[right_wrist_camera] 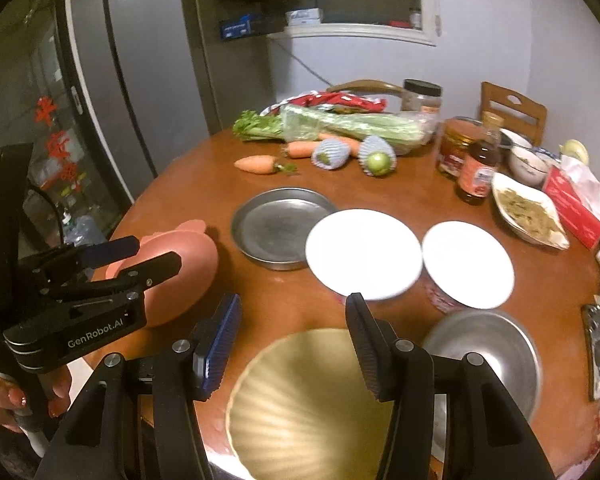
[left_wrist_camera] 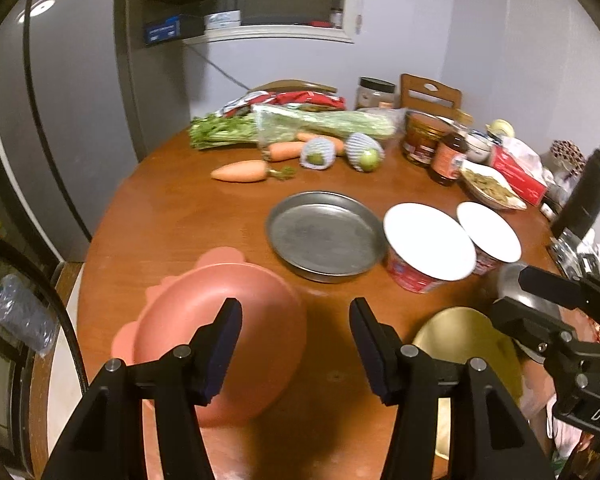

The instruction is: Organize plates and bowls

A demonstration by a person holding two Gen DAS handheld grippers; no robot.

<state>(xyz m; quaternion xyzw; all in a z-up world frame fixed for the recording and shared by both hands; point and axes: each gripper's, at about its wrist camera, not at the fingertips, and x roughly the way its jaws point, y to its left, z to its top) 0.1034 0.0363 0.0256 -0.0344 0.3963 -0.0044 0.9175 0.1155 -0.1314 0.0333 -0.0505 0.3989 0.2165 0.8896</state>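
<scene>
A pink bowl [left_wrist_camera: 228,320] with scalloped handles lies tipped on the round wooden table [left_wrist_camera: 172,208]; it also shows in the right wrist view [right_wrist_camera: 180,272]. My left gripper [left_wrist_camera: 296,320] is open just above it, its left finger over the bowl's rim. A gold ribbed plate [right_wrist_camera: 312,400] sits at the table's near edge, under my open right gripper [right_wrist_camera: 290,316]. A steel bowl [right_wrist_camera: 496,356] lies right of the gold plate. A grey metal plate [left_wrist_camera: 324,236] sits mid-table. Two white-lidded red cups [right_wrist_camera: 364,254] [right_wrist_camera: 468,264] stand beside it.
Carrots [left_wrist_camera: 240,171], celery [left_wrist_camera: 300,124], netted fruits [left_wrist_camera: 364,152], jars [left_wrist_camera: 422,140], a sauce bottle [left_wrist_camera: 448,158], a snack dish [right_wrist_camera: 528,212] and a red tissue box [right_wrist_camera: 572,204] crowd the far and right side. A fridge [left_wrist_camera: 60,120] stands left; chairs [right_wrist_camera: 512,110] stand behind the table.
</scene>
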